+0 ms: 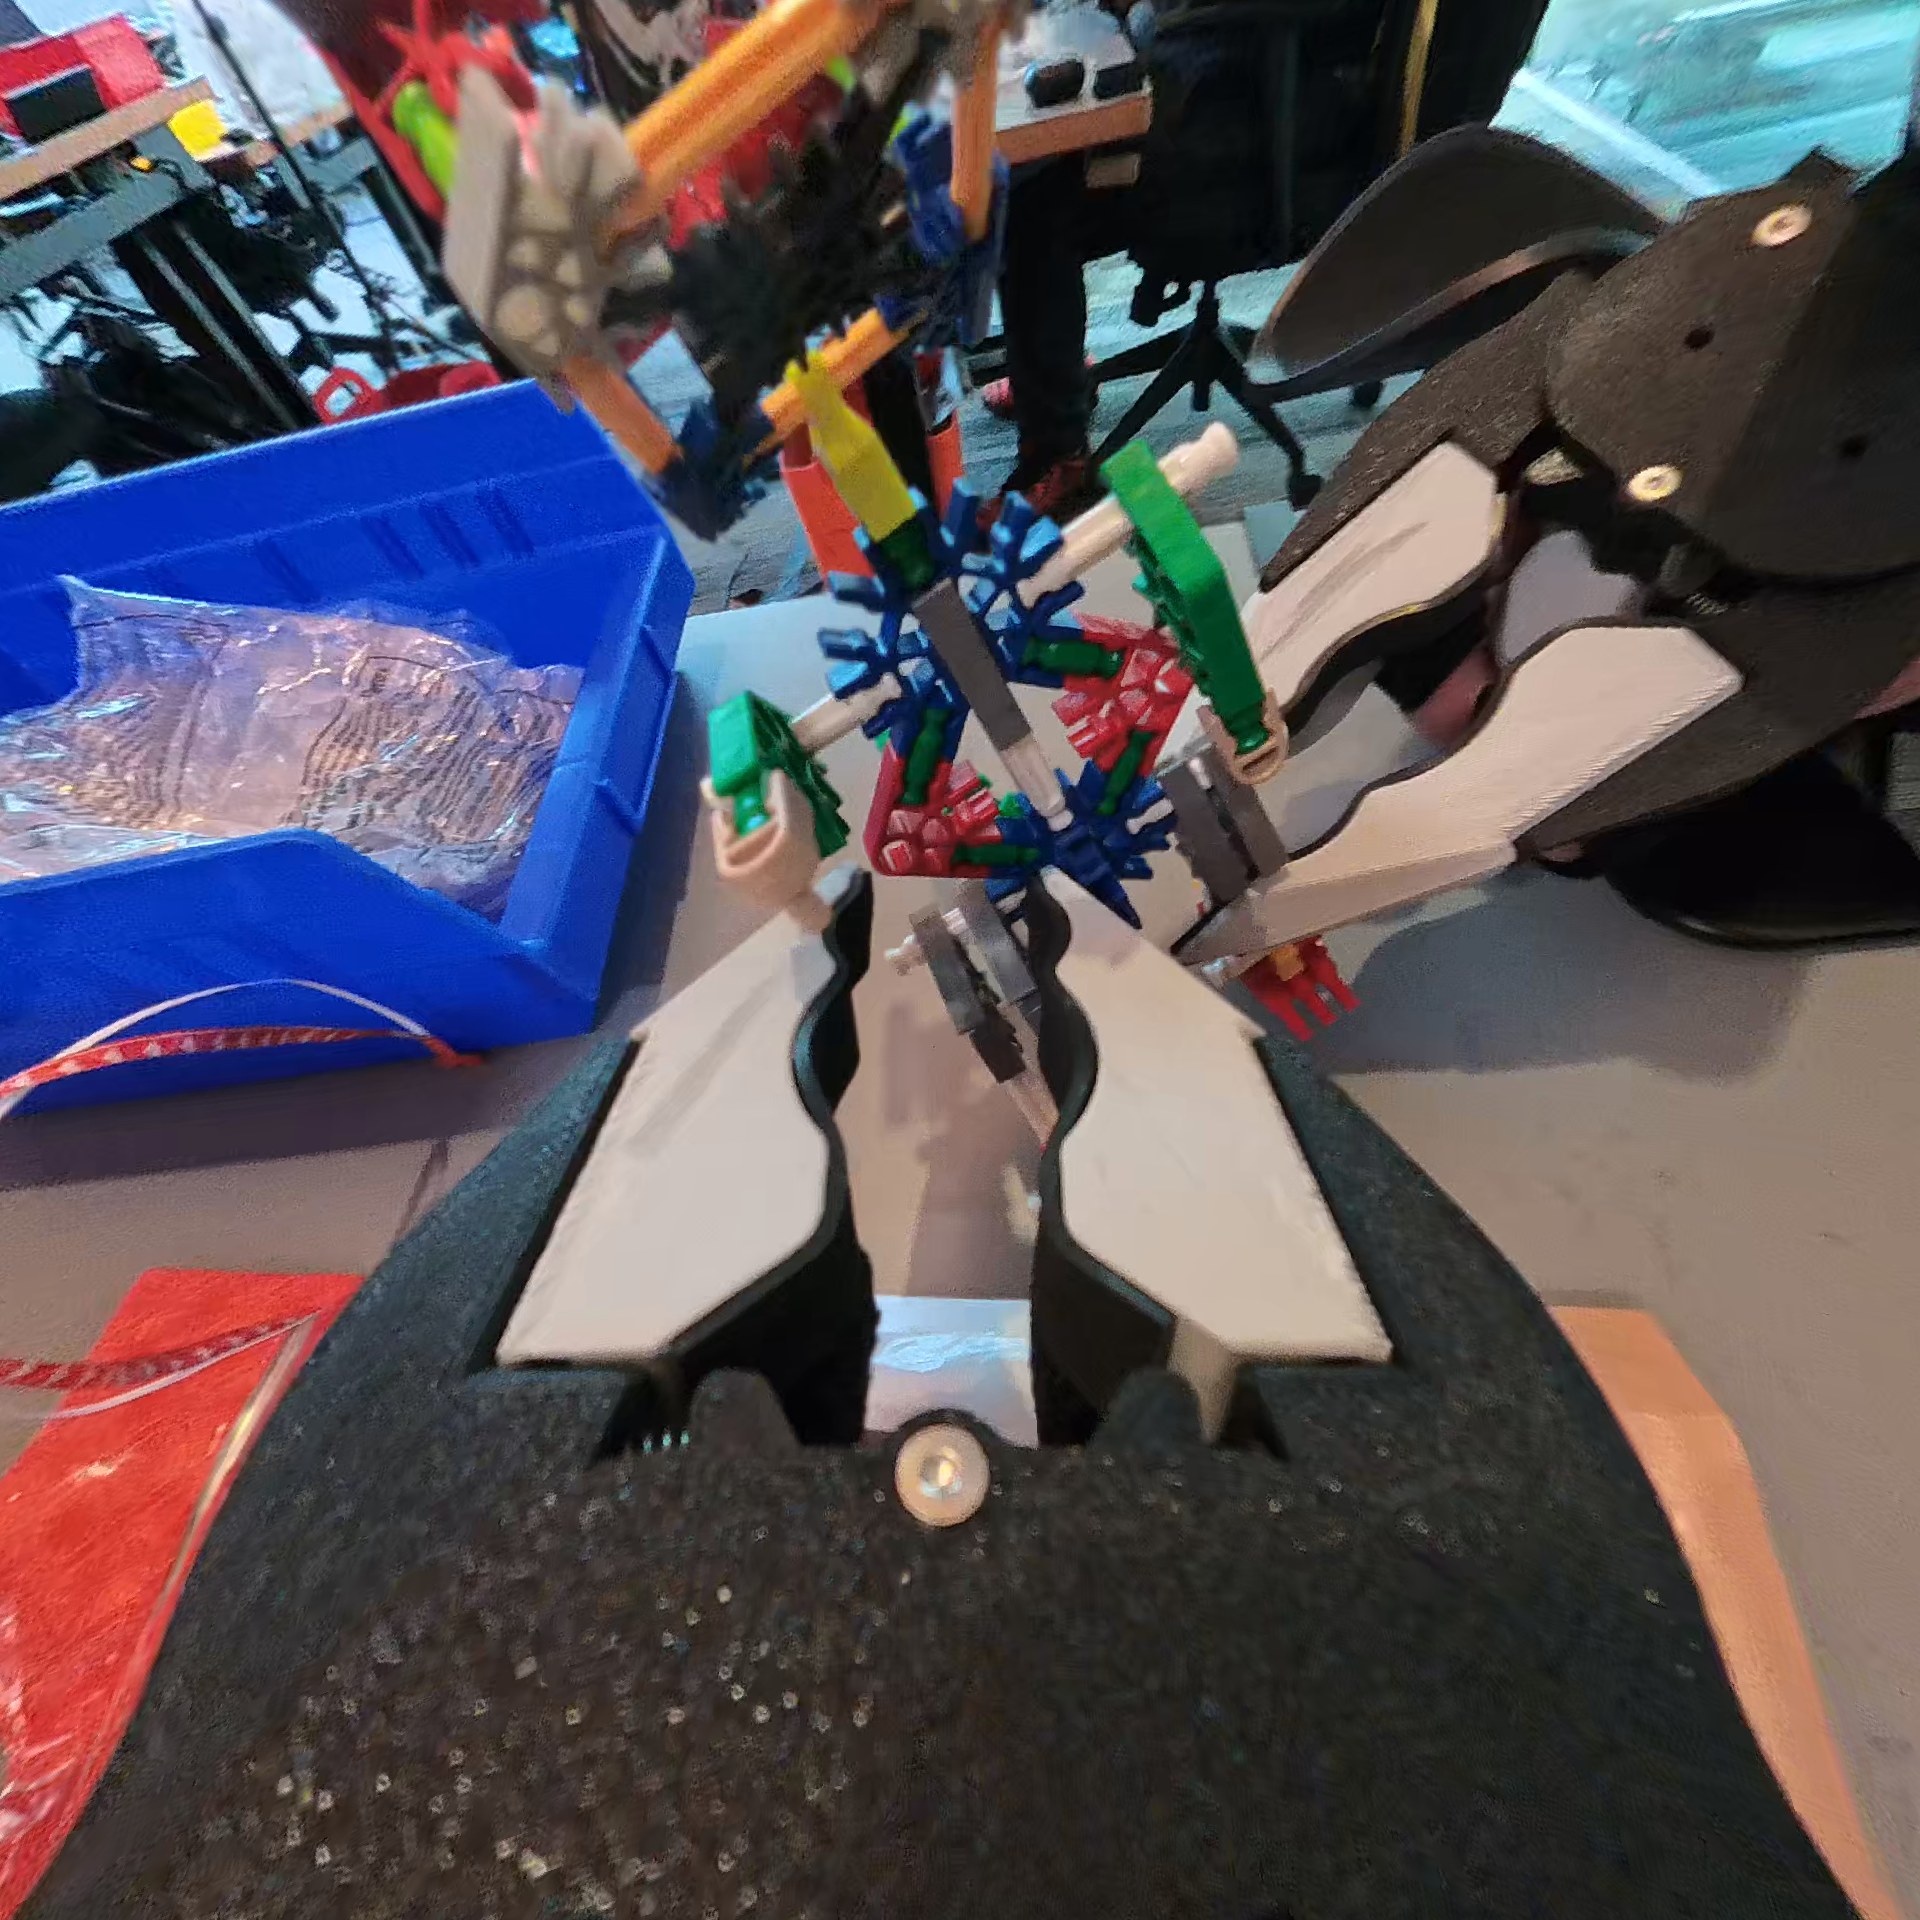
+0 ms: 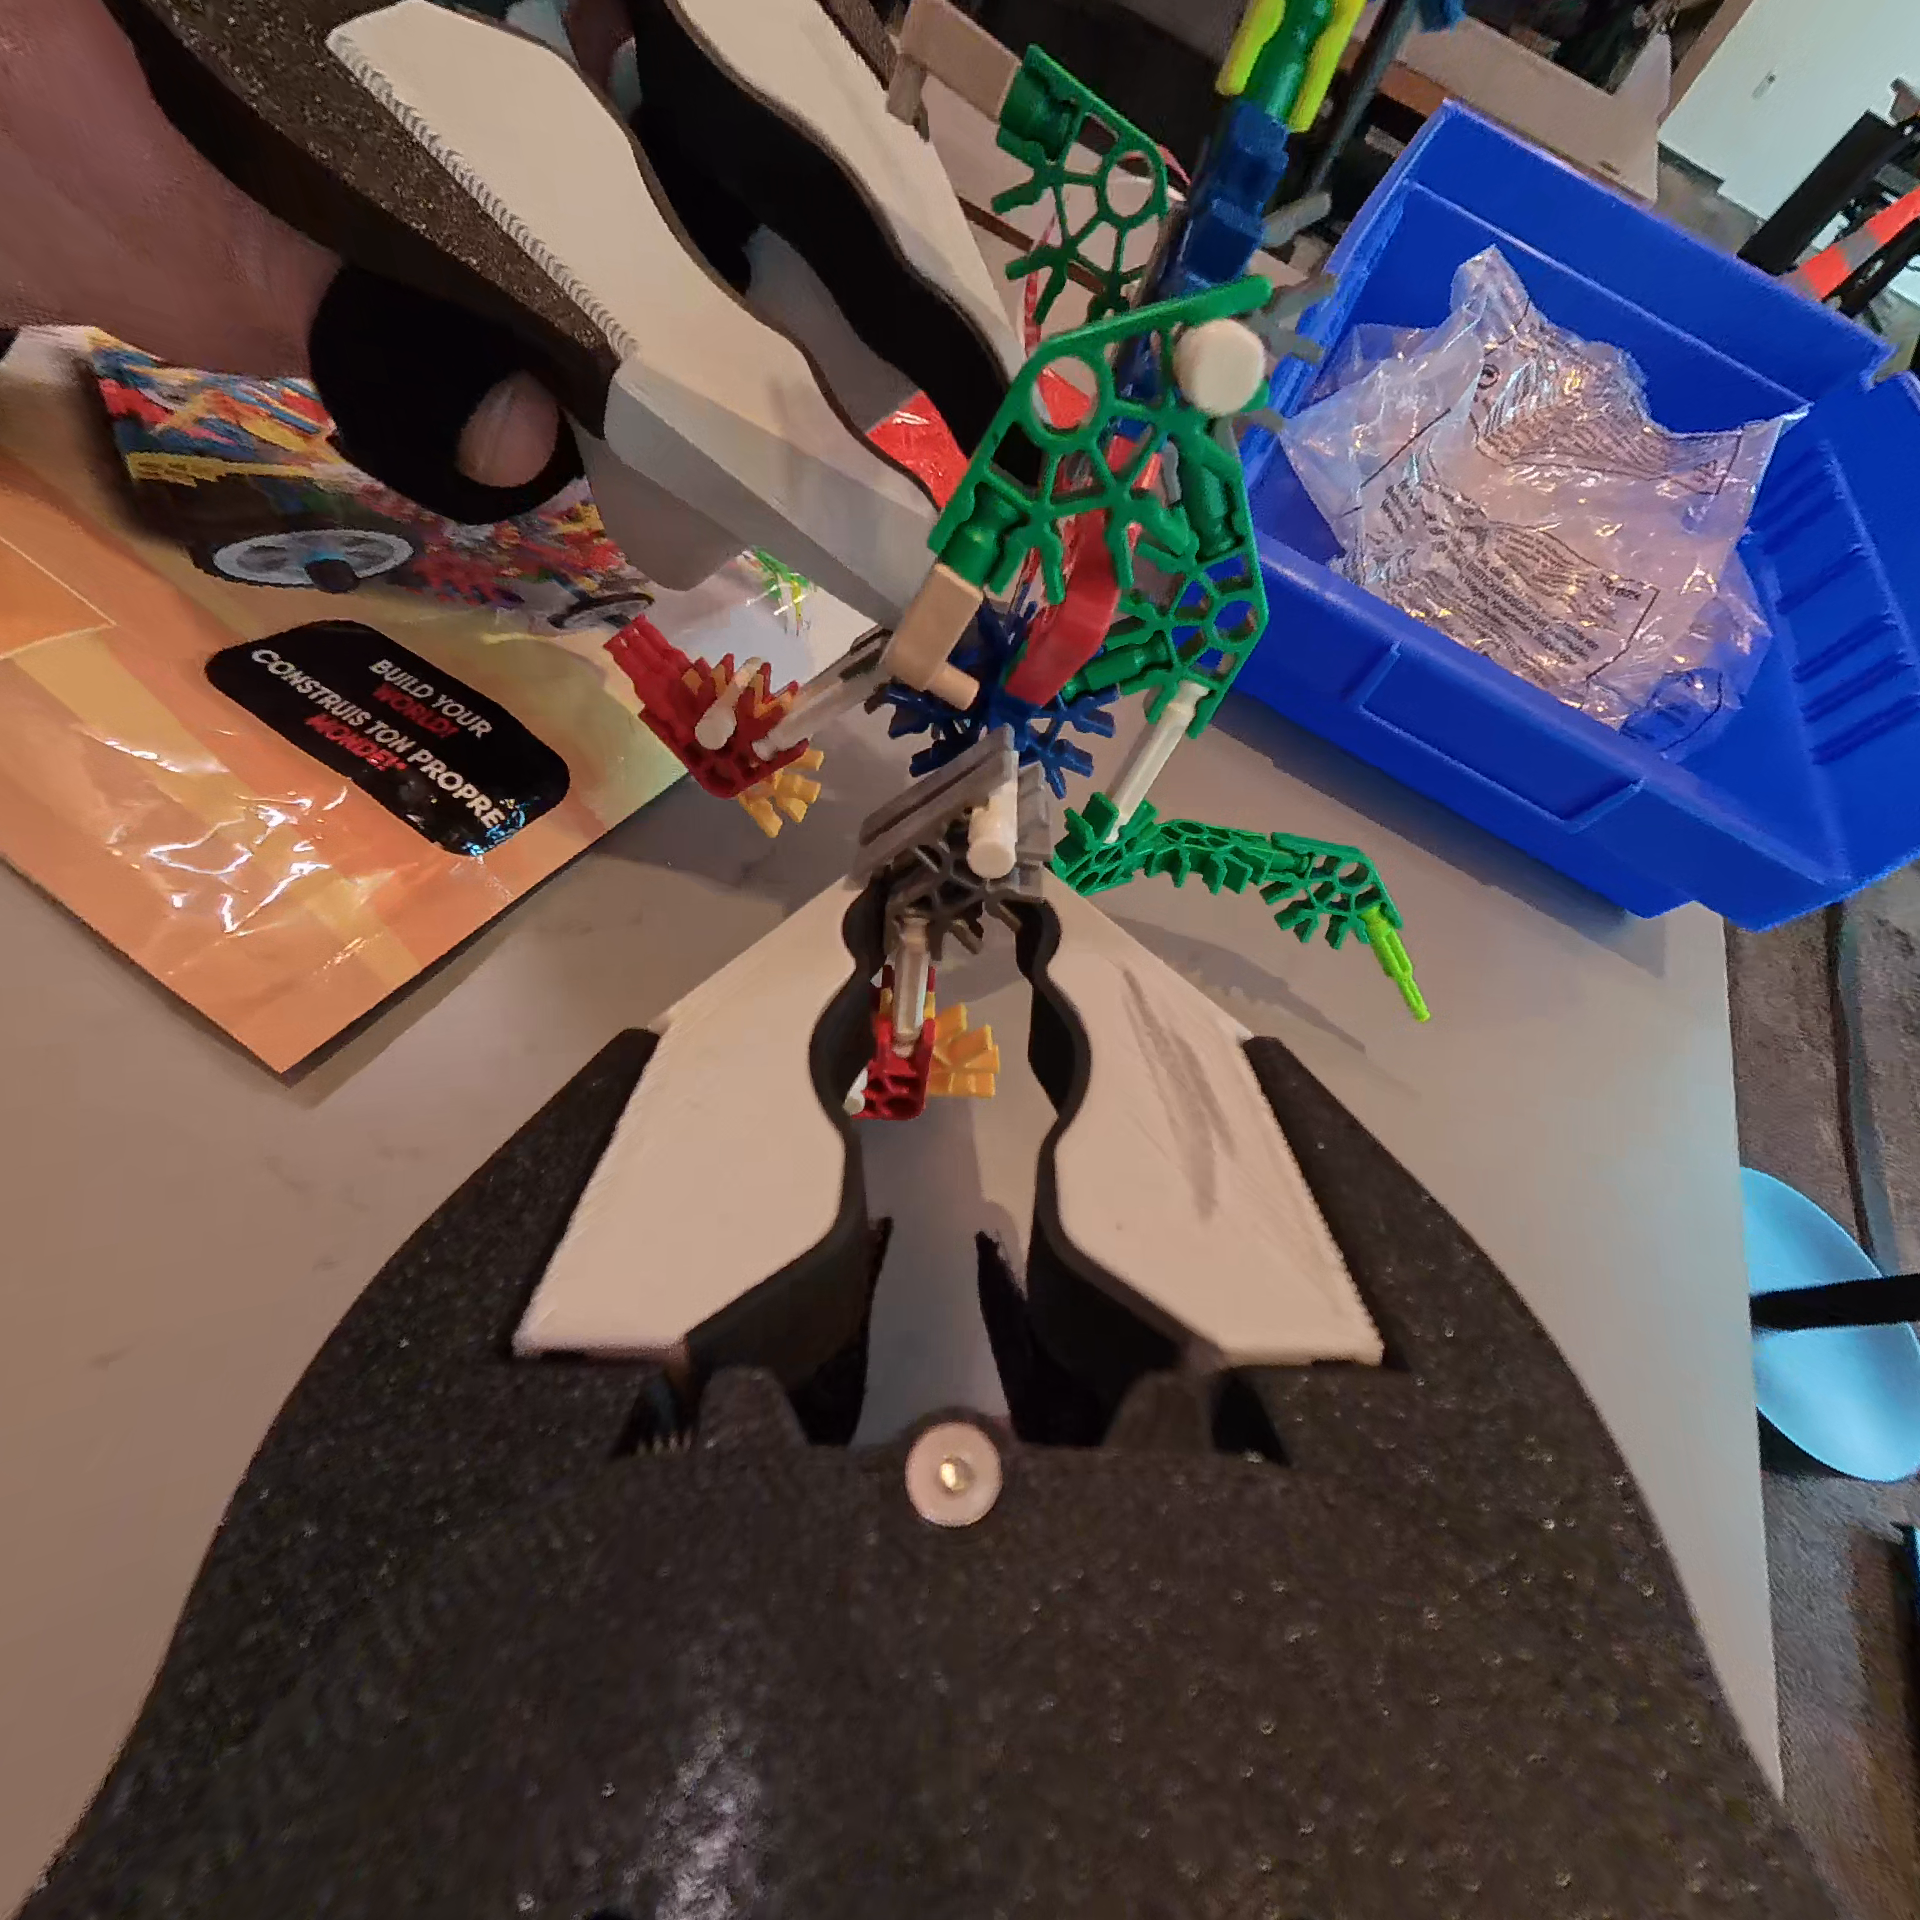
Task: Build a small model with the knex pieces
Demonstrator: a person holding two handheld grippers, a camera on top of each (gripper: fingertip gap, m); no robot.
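Note:
A toy model [image 1: 997, 727] built of blue, red, green and grey plastic connectors and white rods is held above the grey table [image 1: 1558, 1143] between both grippers. My left gripper [image 1: 948, 902] is closed narrowly on a grey connector [image 1: 977, 977] and white rod at the model's lower end. It also shows in the right wrist view [image 2: 727, 436], coming in from the upper left. My right gripper [image 2: 948, 914] is shut on another grey connector [image 2: 940, 894] of the model [image 2: 1091, 540]. A red and yellow foot [image 2: 925, 1060] hangs between its fingers. It shows at the right of the left wrist view [image 1: 1226, 894].
A blue bin [image 1: 582, 831] holding a clear plastic bag [image 1: 260, 727] stands to the left, close to the model; it also shows in the right wrist view [image 2: 1558, 748]. An orange packet in shiny wrap [image 2: 260, 790] lies on the table. A larger orange-rod build [image 1: 748, 135] stands behind.

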